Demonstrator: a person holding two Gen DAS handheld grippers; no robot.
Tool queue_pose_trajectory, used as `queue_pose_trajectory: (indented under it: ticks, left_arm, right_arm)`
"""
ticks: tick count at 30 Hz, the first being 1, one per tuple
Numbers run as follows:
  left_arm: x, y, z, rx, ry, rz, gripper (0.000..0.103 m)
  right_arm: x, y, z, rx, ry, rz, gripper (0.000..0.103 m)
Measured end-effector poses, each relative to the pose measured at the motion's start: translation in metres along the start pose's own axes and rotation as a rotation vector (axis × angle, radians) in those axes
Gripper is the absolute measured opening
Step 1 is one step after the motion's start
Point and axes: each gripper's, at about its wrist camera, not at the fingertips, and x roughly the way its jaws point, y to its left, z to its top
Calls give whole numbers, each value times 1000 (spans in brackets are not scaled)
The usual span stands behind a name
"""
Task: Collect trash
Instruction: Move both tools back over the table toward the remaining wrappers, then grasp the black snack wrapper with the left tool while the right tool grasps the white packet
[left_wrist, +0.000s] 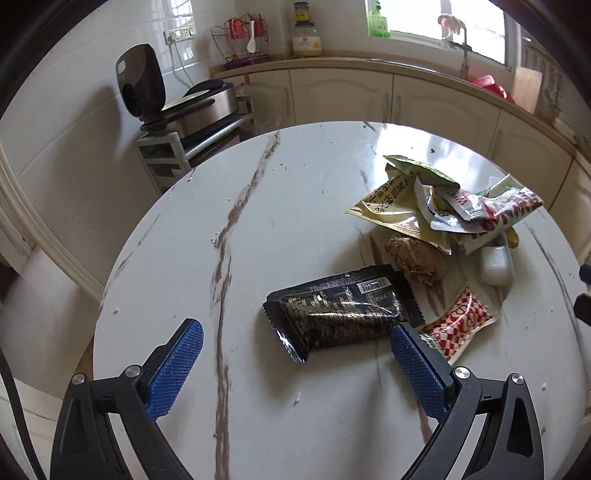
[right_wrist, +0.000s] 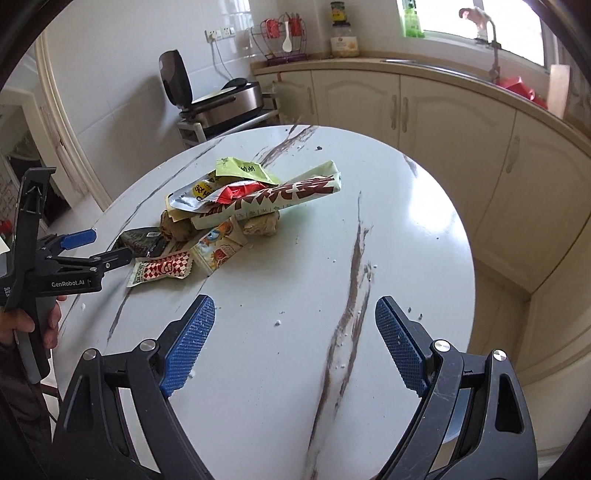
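A heap of empty snack wrappers (left_wrist: 443, 206) lies on the round marble table (left_wrist: 288, 221). A black wrapper (left_wrist: 340, 314) lies nearest my left gripper (left_wrist: 295, 343), which is open and empty, its right finger beside the wrapper's near end. A red-and-white checked sachet (left_wrist: 458, 321) lies to the right of it. In the right wrist view the heap (right_wrist: 258, 192) sits at the far left, with the sachet (right_wrist: 162, 269) and the left gripper (right_wrist: 96, 247) beside it. My right gripper (right_wrist: 295, 321) is open and empty above bare table.
Brown crumpled lumps (left_wrist: 415, 260) and a white object (left_wrist: 496, 264) lie under the heap. Crumbs dot the table. Kitchen cabinets (right_wrist: 443, 107) and a counter with a sink run behind. A black appliance on a rack (right_wrist: 218, 99) stands at the back left.
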Motion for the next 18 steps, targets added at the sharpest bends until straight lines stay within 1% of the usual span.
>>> queue_pose_trajectory:
  ticks: [1,3,5,7,8,9,12,14,15,16,18]
  left_arm:
    - [7,0,2,30,8,-3,99]
    - [16,3,4,85,0,-11,99]
    - [24,3,5,136,-4,-2,99]
    - [32,3,9,158,-9,-8,100]
    - [34,3,11,162,-10,-14,99]
    - [37,3,14,161,-15,-26,95]
    - [42,-1,20,148,-19,-86,78]
    - [42,-7,23,163,-26,-117,74]
    - [44,-10,24,168,-32,-137,67]
    - [45,-10,26,159,-30,-166,55]
    - [46,-12,29,149,-23,-189,38]
  right_arm:
    - [2,-1,2,2,1,4,88]
    - [5,-3,6,-2,-1,1,88]
    - [6,-3,9,-8,-4,-2,88]
    - [8,-4,12,-6,-7,-3,88]
    - [9,-5,14,-4,-8,-2,88]
    - [11,-5,15,0,-9,-2,88]
    - [15,-7,16,15,1,2,88]
    - [18,-6,16,20,11,8,88]
    - [18,-5,15,18,14,7,88]
    - [18,-5,15,16,15,9,88]
    - [19,-1,15,15,21,18,88]
